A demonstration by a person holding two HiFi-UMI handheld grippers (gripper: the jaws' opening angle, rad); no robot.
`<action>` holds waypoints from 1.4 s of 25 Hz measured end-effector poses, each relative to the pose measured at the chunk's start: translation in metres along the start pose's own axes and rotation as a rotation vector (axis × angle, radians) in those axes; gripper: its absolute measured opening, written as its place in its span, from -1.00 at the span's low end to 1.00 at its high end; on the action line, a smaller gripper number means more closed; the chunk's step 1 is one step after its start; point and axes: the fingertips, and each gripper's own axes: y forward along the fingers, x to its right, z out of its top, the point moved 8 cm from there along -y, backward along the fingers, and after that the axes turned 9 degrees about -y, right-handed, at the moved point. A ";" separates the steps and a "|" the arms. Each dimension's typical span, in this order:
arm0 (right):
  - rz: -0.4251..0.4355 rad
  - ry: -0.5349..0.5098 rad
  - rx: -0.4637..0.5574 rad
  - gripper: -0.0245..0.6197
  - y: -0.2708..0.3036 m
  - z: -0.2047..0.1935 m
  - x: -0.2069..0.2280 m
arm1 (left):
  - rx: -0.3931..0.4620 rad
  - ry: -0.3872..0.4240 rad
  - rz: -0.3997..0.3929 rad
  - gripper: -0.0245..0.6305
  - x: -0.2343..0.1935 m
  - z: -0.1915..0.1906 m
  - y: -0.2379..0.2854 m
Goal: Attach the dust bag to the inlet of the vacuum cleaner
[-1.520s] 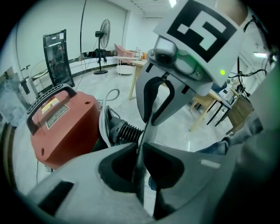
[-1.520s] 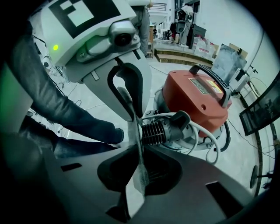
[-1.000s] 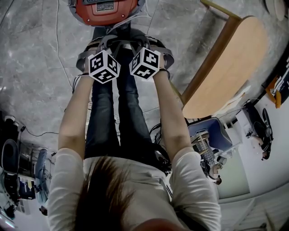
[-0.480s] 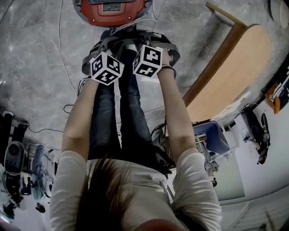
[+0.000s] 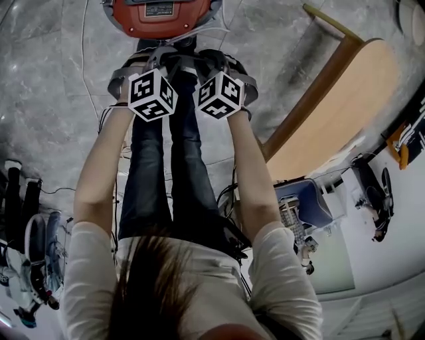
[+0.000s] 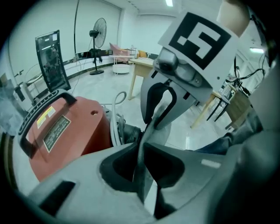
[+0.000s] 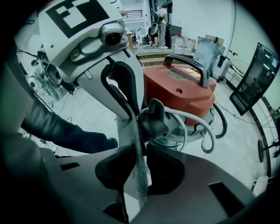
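The red vacuum cleaner point(image 5: 159, 13) stands on the floor just beyond both grippers. Its black inlet point(image 7: 153, 122) sits at the front, with a white hose point(image 7: 197, 124) looping beside it. The grey dust bag point(image 6: 151, 131) is stretched between the grippers right in front of the inlet. My left gripper point(image 6: 141, 162) is shut on one edge of the cloth. My right gripper point(image 7: 139, 159) has the other edge point(image 7: 131, 140) between its jaws, which are opening while the pads still touch the cloth. In the head view the marker cubes hide the bag and the jaws.
A wooden table point(image 5: 332, 106) stands at the right. Thin cables point(image 5: 86, 80) run over the grey floor at the left. The person's legs point(image 5: 166, 166) reach toward the vacuum. A standing fan point(image 6: 98, 30) and a black panel point(image 6: 51, 57) stand farther back.
Both grippers stay in front of the vacuum with the bag between them. The right one has rolled slightly. The head view has shifted a little.
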 end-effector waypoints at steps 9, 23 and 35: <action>0.034 -0.275 -0.090 -0.66 0.005 0.013 0.006 | 0.070 -0.230 0.111 -0.76 0.010 -0.010 -0.004; -0.079 -0.055 -0.021 -0.65 -0.001 0.005 0.001 | -0.020 0.109 0.064 -0.75 0.003 0.007 -0.001; -0.009 -0.393 -0.068 -0.64 0.007 0.014 0.003 | 0.100 -0.221 0.133 -0.74 0.007 -0.011 -0.001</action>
